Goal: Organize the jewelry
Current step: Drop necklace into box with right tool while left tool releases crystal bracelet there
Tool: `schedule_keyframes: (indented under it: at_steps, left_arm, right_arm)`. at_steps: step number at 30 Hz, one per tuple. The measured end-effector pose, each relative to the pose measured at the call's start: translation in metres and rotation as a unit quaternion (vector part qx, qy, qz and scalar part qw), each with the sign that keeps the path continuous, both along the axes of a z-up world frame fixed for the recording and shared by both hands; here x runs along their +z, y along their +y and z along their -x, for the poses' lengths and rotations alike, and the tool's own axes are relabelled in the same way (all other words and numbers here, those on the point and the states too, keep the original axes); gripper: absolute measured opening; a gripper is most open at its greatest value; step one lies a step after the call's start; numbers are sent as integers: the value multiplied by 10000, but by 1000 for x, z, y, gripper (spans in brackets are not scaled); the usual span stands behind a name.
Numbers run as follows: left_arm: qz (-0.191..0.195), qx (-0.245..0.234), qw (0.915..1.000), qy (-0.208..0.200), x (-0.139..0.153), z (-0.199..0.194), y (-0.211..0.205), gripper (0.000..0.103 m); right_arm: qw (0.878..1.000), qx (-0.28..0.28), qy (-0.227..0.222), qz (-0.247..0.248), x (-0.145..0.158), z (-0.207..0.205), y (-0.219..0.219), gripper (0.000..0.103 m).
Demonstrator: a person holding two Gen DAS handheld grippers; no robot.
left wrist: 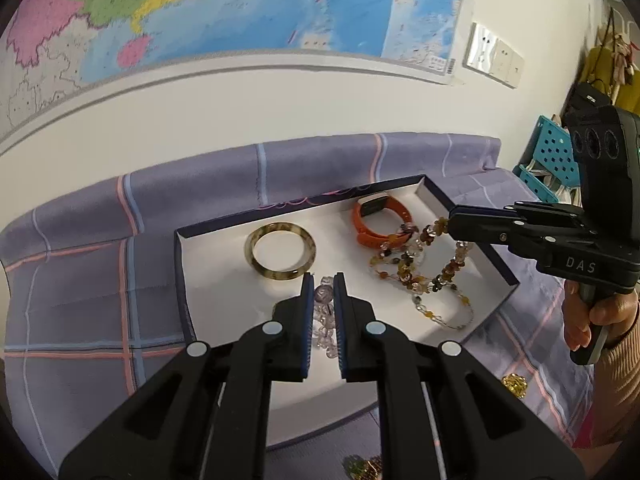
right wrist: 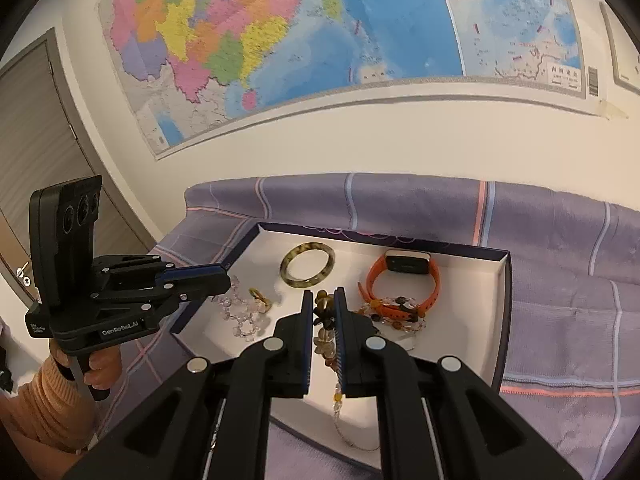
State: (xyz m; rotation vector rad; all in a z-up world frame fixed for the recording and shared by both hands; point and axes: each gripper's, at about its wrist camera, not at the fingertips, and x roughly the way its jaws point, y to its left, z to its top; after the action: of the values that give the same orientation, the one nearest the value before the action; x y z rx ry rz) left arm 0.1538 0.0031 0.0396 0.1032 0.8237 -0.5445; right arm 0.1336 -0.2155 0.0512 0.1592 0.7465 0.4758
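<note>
A shallow white-lined box (left wrist: 181,272) (right wrist: 505,304) lies on a purple plaid cloth. In it rest a horn-coloured bangle (left wrist: 280,254) (right wrist: 307,266) and an orange smartwatch (left wrist: 372,216) (right wrist: 404,276). My left gripper (left wrist: 323,280) (right wrist: 227,280) is shut on a clear crystal bead strand (left wrist: 324,300) (right wrist: 240,316), which hangs down onto the box floor near the bangle. My right gripper (right wrist: 323,294) (left wrist: 451,220) is shut on an amber bead necklace (right wrist: 325,344) (left wrist: 412,268), whose loops drape over the watch strap and across the box's right half.
The purple plaid cloth (left wrist: 80,280) (right wrist: 560,320) covers the surface up to a white wall with a large map. Gold trinkets (left wrist: 514,384) lie on the cloth outside the box. A teal perforated crate (left wrist: 554,156) stands at the right and a door (right wrist: 36,140) at the left.
</note>
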Motion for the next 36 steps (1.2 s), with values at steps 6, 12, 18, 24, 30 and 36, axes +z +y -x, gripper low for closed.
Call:
schedule_keyframes:
  at_steps: [6,12,18,24,30,36]
  left_arm:
    - [-109,73,9999,104,-12,-10,-3,10]
    - [-256,154,9994,165,-21,-19,-5,10]
    - [-351,281,9987,249,-28,-25,-3,10]
    - [-385,342,9983,267,-29,-28,0,10]
    - [-463,401,9975,350,-34,-31,-1,11]
    - [-456,436,9974,361,-35,-30,0,11]
  right_arm:
    - [9998,-104,163,67,-13,-12,-5,9]
    - [9992,-214,285,203,-24,-19,-10,9]
    - [9984,-296,407,257,-33,-27,-14,9]
    - [9976,-348,526,300,-42,-31,-17,9]
    - [9967,-419,629,284,-48,-34,-22,9]
    - [9960,-447,713,303,-53,-35,-23,10]
